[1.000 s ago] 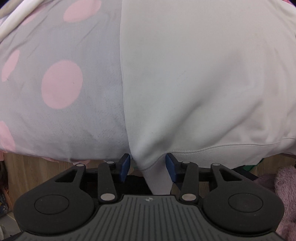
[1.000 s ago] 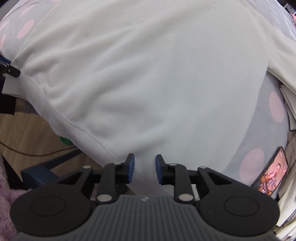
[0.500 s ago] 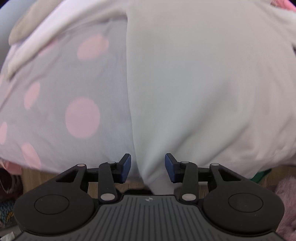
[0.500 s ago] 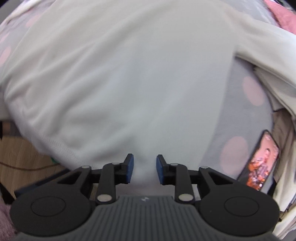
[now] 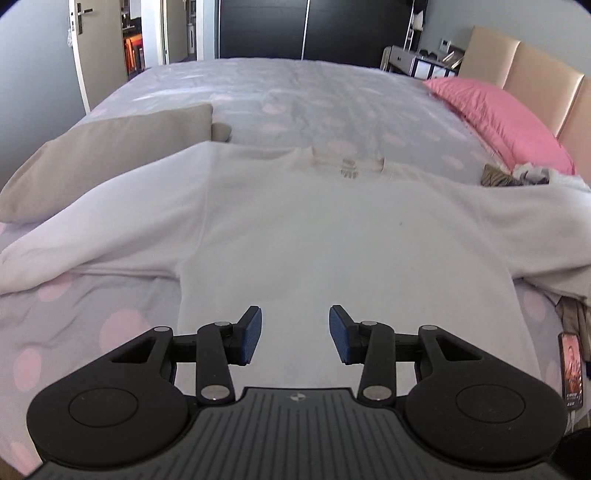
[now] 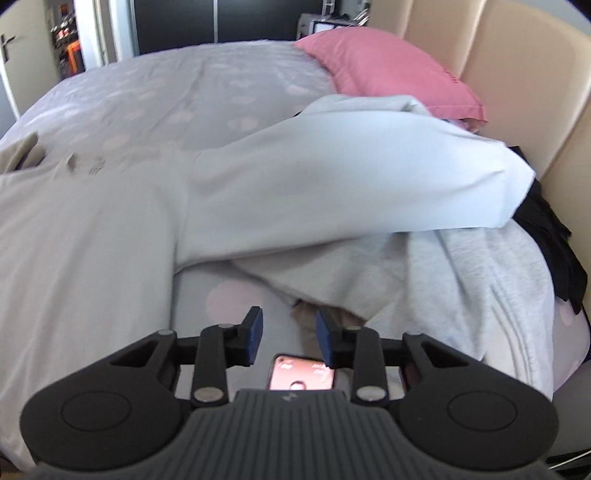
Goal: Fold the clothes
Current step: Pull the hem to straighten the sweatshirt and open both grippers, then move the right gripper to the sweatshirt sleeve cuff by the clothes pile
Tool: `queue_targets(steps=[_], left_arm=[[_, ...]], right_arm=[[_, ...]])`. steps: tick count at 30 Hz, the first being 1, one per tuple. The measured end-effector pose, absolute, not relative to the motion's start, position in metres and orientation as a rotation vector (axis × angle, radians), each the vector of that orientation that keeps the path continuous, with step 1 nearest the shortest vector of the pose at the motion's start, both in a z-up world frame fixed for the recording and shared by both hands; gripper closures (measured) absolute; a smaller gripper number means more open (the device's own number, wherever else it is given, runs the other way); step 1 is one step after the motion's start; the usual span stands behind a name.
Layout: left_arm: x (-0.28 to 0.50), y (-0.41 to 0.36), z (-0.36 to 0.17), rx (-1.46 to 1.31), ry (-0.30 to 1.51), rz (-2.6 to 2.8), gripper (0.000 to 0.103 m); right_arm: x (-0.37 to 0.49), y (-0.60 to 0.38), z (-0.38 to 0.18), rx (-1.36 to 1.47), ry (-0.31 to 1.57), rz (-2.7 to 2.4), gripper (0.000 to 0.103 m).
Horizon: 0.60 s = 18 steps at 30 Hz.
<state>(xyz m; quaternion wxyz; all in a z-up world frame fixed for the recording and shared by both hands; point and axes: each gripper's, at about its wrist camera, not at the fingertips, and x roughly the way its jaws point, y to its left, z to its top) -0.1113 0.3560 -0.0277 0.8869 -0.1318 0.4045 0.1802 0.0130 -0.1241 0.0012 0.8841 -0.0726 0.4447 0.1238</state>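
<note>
Your left tool hung open and empty, its blue pads well apart, above the lower body of the white sweatshirt. Your right tool was likewise open with nothing between its pads, poised over bare bedspread just beside the garment's right edge, and a phone with a lit screen lay right below it. The sweatshirt was spread flat on the bed, hem toward you, collar away, both sleeves stretched out to the sides. The left sleeve ran over the grey, pink-dotted cover toward a beige pillow and lay against its near edge. The right sleeve was draped up over a heap of other clothes, light grey fabric with something black at its far side; the right view was blurred there, so what those items were could not be told. Beyond the collar the bedspread stretched on bare, with a pink pillow at the far right against the padded beige headboard. At the back of the room stood a dark wardrobe and an open white door.
</note>
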Motion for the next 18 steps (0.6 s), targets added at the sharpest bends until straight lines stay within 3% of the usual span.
queue_targets(steps=[11, 18], left_arm=[[-0.050, 0.364, -0.055, -0.327, 0.823, 0.397, 0.065], [-0.024, 0.355, -0.071, -0.325, 0.864, 0.379, 0.065]], right_arm=[[0.086, -0.242, 0.043, 0.155, 0.736, -0.017, 0.067], [0.135, -0.294, 0.042, 0.347, 0.709, -0.109, 0.057]])
